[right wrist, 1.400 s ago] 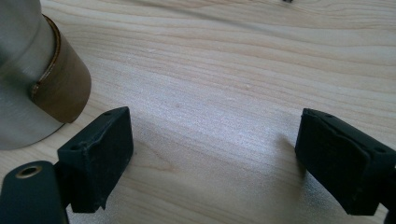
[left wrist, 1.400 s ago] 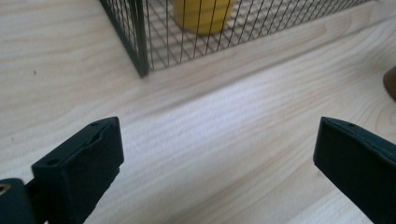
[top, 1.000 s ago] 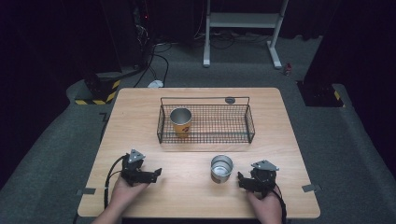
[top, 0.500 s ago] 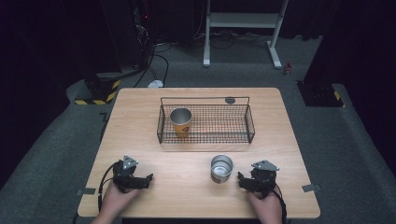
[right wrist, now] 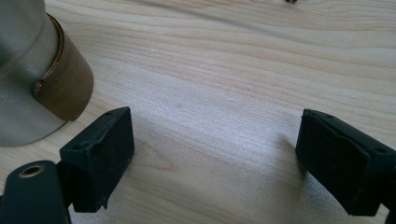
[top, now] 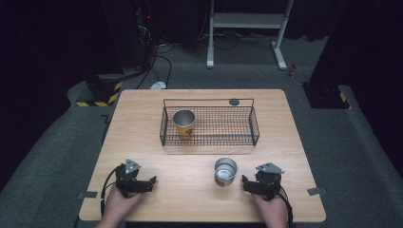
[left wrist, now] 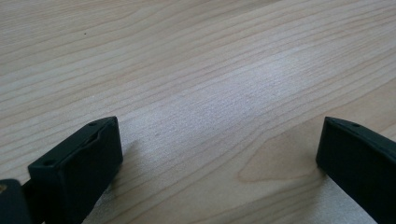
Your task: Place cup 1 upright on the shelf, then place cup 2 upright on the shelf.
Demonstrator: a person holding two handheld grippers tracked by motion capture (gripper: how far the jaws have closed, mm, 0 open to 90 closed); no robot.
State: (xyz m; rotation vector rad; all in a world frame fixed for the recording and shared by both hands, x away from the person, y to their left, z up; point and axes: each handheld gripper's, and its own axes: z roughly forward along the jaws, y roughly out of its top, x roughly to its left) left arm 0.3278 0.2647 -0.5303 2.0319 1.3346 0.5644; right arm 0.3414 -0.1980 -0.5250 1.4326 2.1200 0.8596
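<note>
Steel cup (top: 225,171) stands upright just left of the right claw (top: 246,182), probably nearest; both claws gape empty, left claw (top: 151,182) far off.

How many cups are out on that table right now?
2. A paper cup stands upright in the left end of the wire basket; a metal cup stands on the bare table in front of the basket, beside the right gripper.

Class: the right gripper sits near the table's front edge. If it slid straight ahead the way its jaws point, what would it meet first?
Probably the metal cup: the right gripper points toward it, though in its own view the cup sits off to one side, so it might only graze it.
</note>
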